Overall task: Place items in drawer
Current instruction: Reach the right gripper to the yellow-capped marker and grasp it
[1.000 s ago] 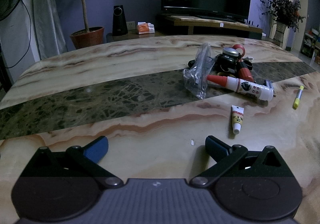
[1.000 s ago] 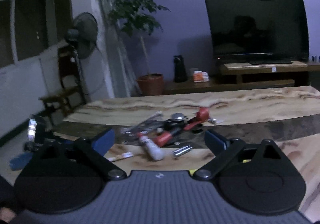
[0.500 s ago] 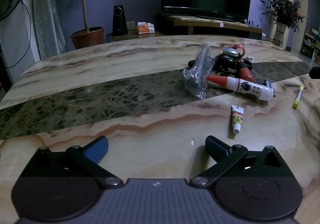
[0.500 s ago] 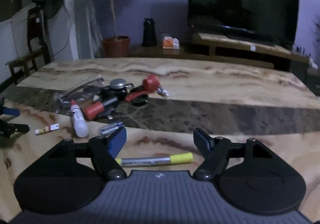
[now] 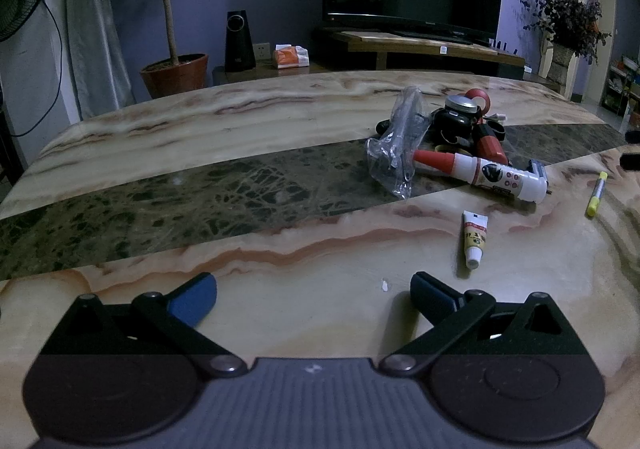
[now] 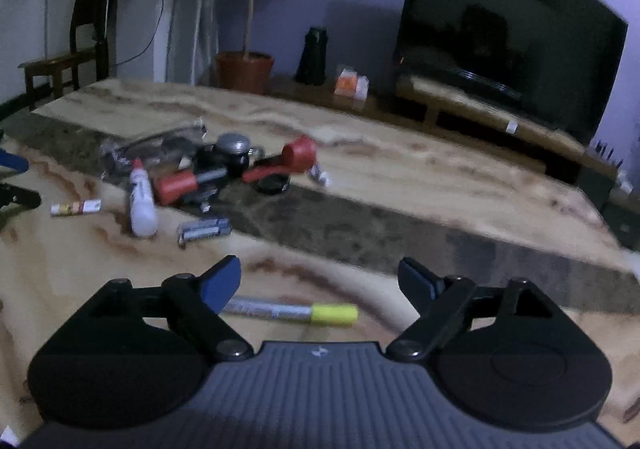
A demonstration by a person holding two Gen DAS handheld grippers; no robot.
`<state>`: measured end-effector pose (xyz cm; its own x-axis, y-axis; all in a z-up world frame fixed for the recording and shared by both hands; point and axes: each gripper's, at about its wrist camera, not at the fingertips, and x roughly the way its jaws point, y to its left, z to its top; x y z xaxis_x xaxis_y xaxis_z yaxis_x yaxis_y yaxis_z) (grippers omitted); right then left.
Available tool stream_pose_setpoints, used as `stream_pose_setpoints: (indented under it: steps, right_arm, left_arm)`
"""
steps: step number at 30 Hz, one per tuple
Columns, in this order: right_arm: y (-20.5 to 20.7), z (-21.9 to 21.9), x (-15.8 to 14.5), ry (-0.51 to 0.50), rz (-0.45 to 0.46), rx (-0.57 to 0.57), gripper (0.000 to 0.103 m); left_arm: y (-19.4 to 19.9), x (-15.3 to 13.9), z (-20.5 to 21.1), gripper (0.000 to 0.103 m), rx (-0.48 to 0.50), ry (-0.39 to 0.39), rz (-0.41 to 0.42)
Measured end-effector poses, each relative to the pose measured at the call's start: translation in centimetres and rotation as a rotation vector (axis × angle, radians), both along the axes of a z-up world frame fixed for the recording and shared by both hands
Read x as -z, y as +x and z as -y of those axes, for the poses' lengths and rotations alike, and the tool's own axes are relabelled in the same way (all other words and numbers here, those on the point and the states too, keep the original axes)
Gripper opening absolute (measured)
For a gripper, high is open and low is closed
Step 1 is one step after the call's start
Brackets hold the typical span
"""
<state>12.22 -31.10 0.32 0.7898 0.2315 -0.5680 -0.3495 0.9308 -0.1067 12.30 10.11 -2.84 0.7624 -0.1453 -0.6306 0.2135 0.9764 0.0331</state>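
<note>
Two grippers poised over a marble desk (image 5: 240, 121).
Right gripper (image 6: 319, 276) jaws, just reopening, straddle a yellow-capped marker (image 6: 292, 311) untouched; left gripper (image 5: 314, 287) jaws released, tube (image 5: 474, 237) ahead-right.

Right gripper (image 6: 320, 281) swung in and dropped low over the surface (image 6: 400, 185); yellow-capped marker (image 6: 292, 311) now lies between its jaws, untouched. Jaws narrowed, then have just been opening again. Its tips now show at the left-wrist view's right edge.
</note>
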Motion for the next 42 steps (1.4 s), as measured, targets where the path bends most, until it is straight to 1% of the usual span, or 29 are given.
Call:
stream_pose_setpoints:
  steps: [1, 3, 6, 8, 10, 12, 18, 21, 22, 23, 24, 25, 26, 29, 30, 32, 34, 37, 39, 40, 41, 42]
  right_arm:
    - [0.1, -0.1, 0.4, -0.009, -0.012, -0.01, 0.086]
    - [0.1, -0.9, 1.1, -0.075, -0.016, -0.048, 0.086]
    - [-0.2, -2.1, 1.9, -0.157, 0.005, -0.155, 0.086]
    - [0.0, -2.5, 2.3, -0.174, 0.006, -0.186, 0.086]
    - [0.6, -2.5, 2.7, -0.169, -0.027, -0.181, 0.086]
    - [1.1, -2.3, 3.2, -0.149, -0.034, -0.162, 0.086]
    - [2.4, -1.5, 3.6, -0.057, -0.088, -0.122, 0.087]
    - [2.4, -1.8, 3.5, -0.067, -0.106, -0.121, 0.085]
    - [2.4, -1.8, 3.4, -0.067, -0.121, -0.121, 0.074]
    - [2.6, -1.7, 3.2, -0.017, -0.162, -0.131, 0.051]
    - [2.7, -1.7, 3.1, 0.032, -0.201, -0.141, 0.044]
    - [2.5, -1.9, 3.0, 0.037, -0.208, -0.142, 0.043]
    - [2.3, -2.3, 2.9, 0.009, -0.195, -0.147, 0.043]
    - [2.1, -2.6, 2.8, 0.018, -0.23, -0.153, 0.044]
    - [1.9, -2.7, 2.7, 0.007, -0.227, -0.165, 0.045]
    - [1.4, -3.0, 2.6, -0.058, -0.201, -0.182, 0.048]
    - [1.3, -2.7, 2.3, -0.083, -0.204, -0.177, 0.048]
    - [1.3, -1.7, 2.5, -0.058, -0.223, -0.163, 0.053]
    - [1.4, -1.2, 2.6, -0.027, -0.235, -0.149, 0.054]
    - [1.4, -1.1, 2.7, -0.014, -0.239, -0.14, 0.052]
    - [1.4, -1.1, 2.6, 0.002, -0.25, -0.146, 0.042]
    - [1.4, -1.2, 2.6, 0.017, -0.26, -0.152, 0.034]
  left_arm:
    - [0.0, 0.0, 0.0, 0.103, 0.0, 0.0, 0.0]
    - [0.0, 0.0, 0.0, 0.103, 0.0, 0.0, 0.0]
    - [0.0, 0.0, 0.0, 0.103, 0.0, 0.0, 0.0]
    - [0.0, 0.0, 0.0, 0.103, 0.0, 0.0, 0.0]
    - [0.0, 0.0, 0.0, 0.103, 0.0, 0.0, 0.0]
    - [0.0, 0.0, 0.0, 0.103, 0.0, 0.0, 0.0]
    - [0.0, 0.0, 0.0, 0.103, 0.0, 0.0, 0.0]
    - [0.0, 0.0, 0.0, 0.103, 0.0, 0.0, 0.0]
    - [0.0, 0.0, 0.0, 0.103, 0.0, 0.0, 0.0]
    - [0.0, 0.0, 0.0, 0.103, 0.0, 0.0, 0.0]
    - [0.0, 0.0, 0.0, 0.103, 0.0, 0.0, 0.0]
    - [0.0, 0.0, 0.0, 0.103, 0.0, 0.0, 0.0]
    - [0.0, 0.0, 0.0, 0.103, 0.0, 0.0, 0.0]
    - [0.0, 0.0, 0.0, 0.103, 0.0, 0.0, 0.0]
    - [0.0, 0.0, 0.0, 0.103, 0.0, 0.0, 0.0]
    - [0.0, 0.0, 0.0, 0.103, 0.0, 0.0, 0.0]
    - [0.0, 0.0, 0.0, 0.103, 0.0, 0.0, 0.0]
    - [0.0, 0.0, 0.0, 0.103, 0.0, 0.0, 0.0]
    - [0.0, 0.0, 0.0, 0.103, 0.0, 0.0, 0.0]
    - [0.0, 0.0, 0.0, 0.103, 0.0, 0.0, 0.0]
    - [0.0, 0.0, 0.0, 0.103, 0.0, 0.0, 0.0]
    - [0.0, 0.0, 0.0, 0.103, 0.0, 0.0, 0.0]
